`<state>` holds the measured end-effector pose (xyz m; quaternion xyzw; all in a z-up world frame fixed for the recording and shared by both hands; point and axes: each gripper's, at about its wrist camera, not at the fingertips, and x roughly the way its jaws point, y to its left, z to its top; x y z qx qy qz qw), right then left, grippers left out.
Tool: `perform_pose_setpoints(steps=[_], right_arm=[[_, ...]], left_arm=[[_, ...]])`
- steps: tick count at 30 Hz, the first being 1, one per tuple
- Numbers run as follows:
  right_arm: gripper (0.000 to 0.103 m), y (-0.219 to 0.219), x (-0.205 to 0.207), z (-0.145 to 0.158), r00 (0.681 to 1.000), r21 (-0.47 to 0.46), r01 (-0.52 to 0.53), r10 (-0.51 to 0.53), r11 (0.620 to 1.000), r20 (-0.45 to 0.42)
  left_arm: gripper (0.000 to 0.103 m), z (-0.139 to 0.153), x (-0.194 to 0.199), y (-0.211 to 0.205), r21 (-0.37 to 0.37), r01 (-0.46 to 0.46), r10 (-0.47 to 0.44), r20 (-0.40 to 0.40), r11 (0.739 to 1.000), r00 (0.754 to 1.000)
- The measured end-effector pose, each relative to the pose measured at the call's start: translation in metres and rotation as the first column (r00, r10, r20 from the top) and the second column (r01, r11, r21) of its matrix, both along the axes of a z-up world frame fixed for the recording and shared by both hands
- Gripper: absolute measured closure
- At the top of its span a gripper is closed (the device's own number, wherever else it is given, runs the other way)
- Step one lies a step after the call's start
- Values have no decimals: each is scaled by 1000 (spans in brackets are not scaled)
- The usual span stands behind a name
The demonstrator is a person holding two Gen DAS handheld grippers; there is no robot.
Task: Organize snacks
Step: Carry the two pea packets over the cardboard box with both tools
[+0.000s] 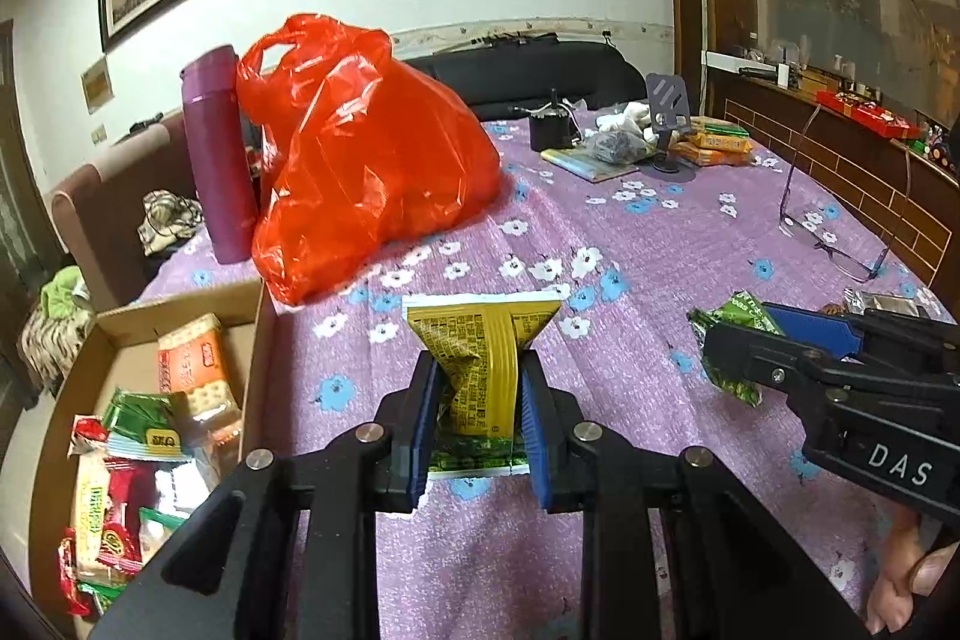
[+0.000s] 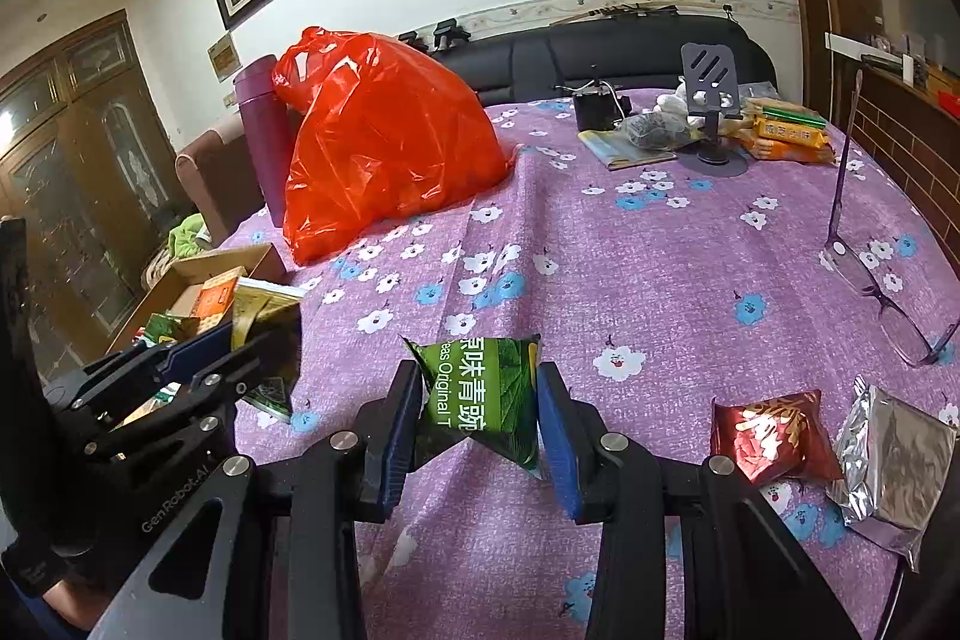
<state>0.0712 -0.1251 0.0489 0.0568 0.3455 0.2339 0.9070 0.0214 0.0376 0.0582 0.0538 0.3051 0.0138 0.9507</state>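
So both tongs are busy right now: the left tongs (image 1: 477, 400) are pinched nearly shut on a yellow packet (image 1: 480, 358), squeezing it at the waist so it sticks up above the purple flowered surface (image 1: 660, 232), right next to the box (image 1: 78, 382) of snacks that sits off the surface's left edge. Meanwhile the right tongs (image 2: 480, 418) are clamped on a green pea packet (image 2: 486, 394), jaws part way apart with the bag crumpled between the blue pads, held over the near middle of the surface. Near the right edge a red packet (image 2: 774, 436) and a silver packet (image 2: 894, 466) lie side by side, with glasses (image 2: 888, 304) just behind them. A big red bag (image 2: 384, 142) sits by the far left corner, leaning against a purple bottle (image 2: 264, 136).
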Motion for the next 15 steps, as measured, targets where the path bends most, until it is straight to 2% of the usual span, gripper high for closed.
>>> perform_pose_setpoints(steps=[15], right_arm=[[61,-1,0,0,1000,0,2,-2,1000,5]], left_arm=[[78,7,-8,-2,36,-15,13,56,999,998]])
